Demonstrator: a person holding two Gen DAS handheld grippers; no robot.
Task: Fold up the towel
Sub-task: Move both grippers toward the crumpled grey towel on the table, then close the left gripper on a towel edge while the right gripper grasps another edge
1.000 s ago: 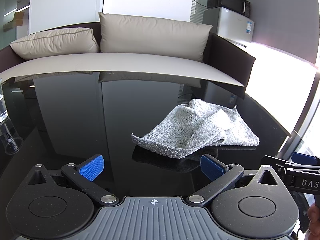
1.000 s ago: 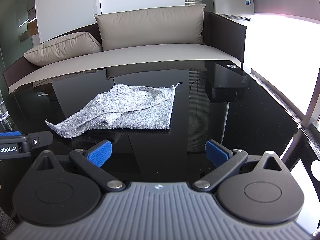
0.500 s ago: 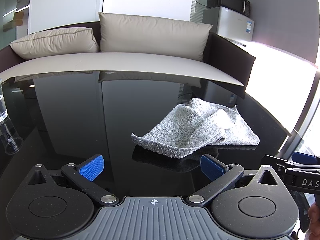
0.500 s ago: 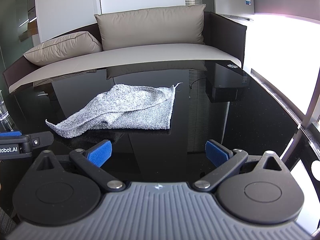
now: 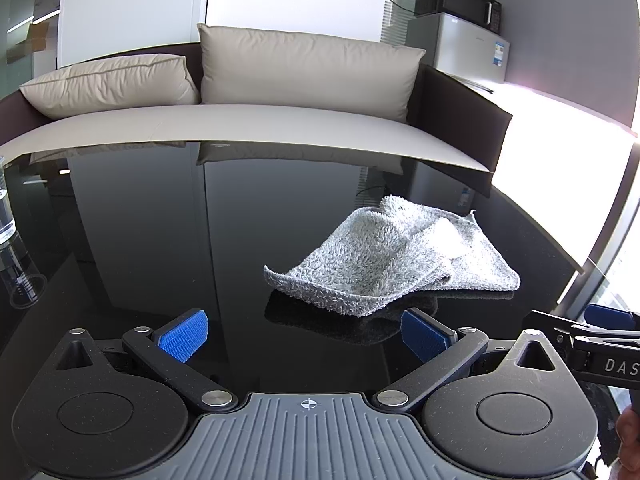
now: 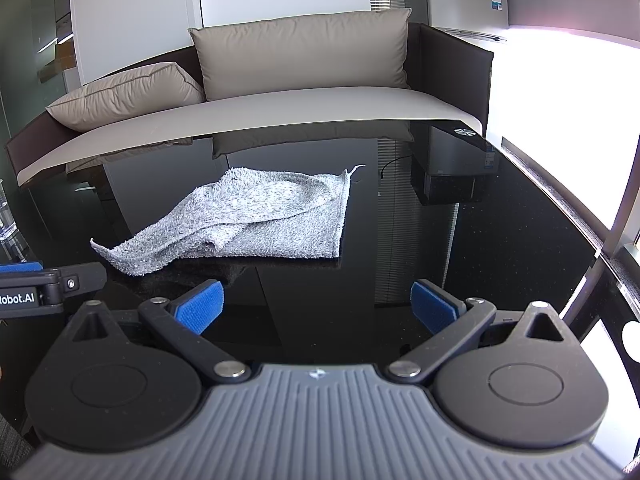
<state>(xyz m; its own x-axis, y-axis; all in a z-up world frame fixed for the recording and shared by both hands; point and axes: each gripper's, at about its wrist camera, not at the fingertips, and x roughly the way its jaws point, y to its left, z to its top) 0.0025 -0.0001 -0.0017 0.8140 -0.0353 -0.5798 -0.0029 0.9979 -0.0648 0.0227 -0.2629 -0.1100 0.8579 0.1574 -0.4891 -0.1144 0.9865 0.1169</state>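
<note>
Nothing moved in the last second: I held both hand-held grippers, left (image 5: 304, 334) and right (image 6: 316, 306), spread wide, towel (image 5: 394, 264) crumpled mid-frame, untouched on desk (image 5: 160, 240).

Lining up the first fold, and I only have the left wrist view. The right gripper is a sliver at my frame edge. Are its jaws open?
Observer: Yes. In the right wrist view the right gripper has its jaws spread wide, with only bare table between them.
Operator: Is it at the towel?
Observer: No. The towel lies ahead of it and to its left, apart from both pads.
Operator: Is the towel's right side flat?
Observer: Its right hem lies flat on the table in a single layer. The bunched upper layer sits to the left of it.
</note>
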